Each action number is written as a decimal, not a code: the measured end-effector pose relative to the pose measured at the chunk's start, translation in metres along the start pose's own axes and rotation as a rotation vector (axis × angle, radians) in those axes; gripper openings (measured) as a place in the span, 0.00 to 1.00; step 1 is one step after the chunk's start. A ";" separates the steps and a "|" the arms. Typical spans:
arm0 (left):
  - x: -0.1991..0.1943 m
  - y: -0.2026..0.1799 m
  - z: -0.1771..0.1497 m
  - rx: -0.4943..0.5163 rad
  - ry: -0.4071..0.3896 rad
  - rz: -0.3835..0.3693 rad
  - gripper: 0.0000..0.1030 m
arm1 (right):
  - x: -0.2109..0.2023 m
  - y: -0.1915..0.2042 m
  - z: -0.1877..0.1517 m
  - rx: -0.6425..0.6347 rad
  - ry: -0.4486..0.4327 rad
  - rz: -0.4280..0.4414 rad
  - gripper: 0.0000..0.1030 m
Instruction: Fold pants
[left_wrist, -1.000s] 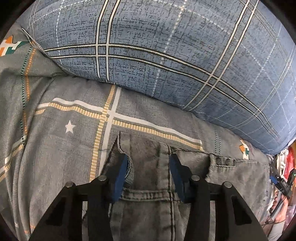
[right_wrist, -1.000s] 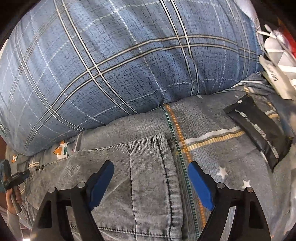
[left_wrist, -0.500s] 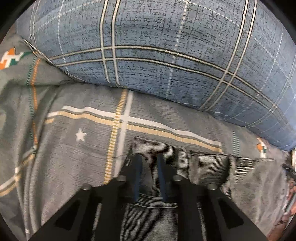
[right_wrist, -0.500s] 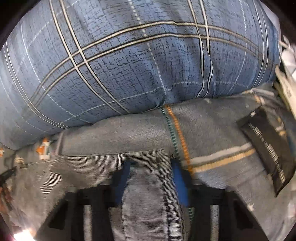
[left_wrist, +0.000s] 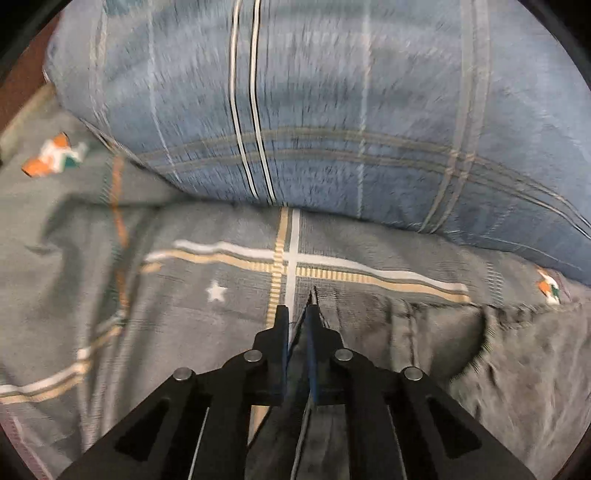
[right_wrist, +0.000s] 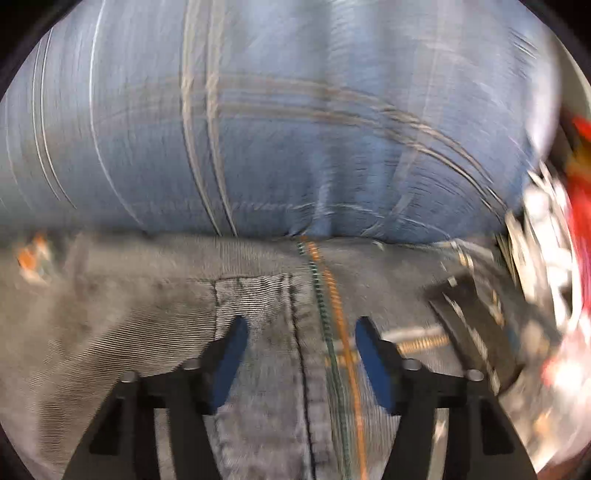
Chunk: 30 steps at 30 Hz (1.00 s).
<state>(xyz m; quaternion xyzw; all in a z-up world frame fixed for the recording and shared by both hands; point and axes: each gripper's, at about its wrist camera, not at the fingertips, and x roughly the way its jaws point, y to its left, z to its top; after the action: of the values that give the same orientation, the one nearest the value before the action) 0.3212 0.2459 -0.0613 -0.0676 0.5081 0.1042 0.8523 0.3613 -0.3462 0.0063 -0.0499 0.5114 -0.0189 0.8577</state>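
Our left gripper (left_wrist: 297, 317): jaws pinched on corner edge of grey pants (left_wrist: 424, 332), which spread rightward of it over grey bedsheet (left_wrist: 166, 295). Blue plaid pillow (left_wrist: 332, 110) ahead. Our right gripper (right_wrist: 301, 336): jaws apart, straddling pants' side seam, clamping nothing. Black pouch (right_wrist: 476, 328) just right.

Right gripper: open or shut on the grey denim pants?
Open. The right gripper has blue pads apart, straddling the grey denim pants edge.
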 end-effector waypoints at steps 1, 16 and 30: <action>-0.011 -0.001 -0.004 0.014 -0.022 -0.006 0.17 | -0.013 -0.006 -0.005 0.020 -0.013 0.021 0.63; -0.018 -0.012 -0.083 0.010 0.046 -0.042 0.63 | -0.022 -0.029 -0.061 0.016 0.134 0.030 0.24; -0.055 -0.012 -0.084 0.050 -0.044 0.053 0.73 | -0.083 -0.028 -0.084 -0.062 -0.001 -0.083 0.60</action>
<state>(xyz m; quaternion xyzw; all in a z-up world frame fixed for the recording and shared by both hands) 0.2266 0.2097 -0.0525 -0.0305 0.4931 0.1156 0.8617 0.2490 -0.3726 0.0421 -0.0975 0.5087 -0.0385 0.8545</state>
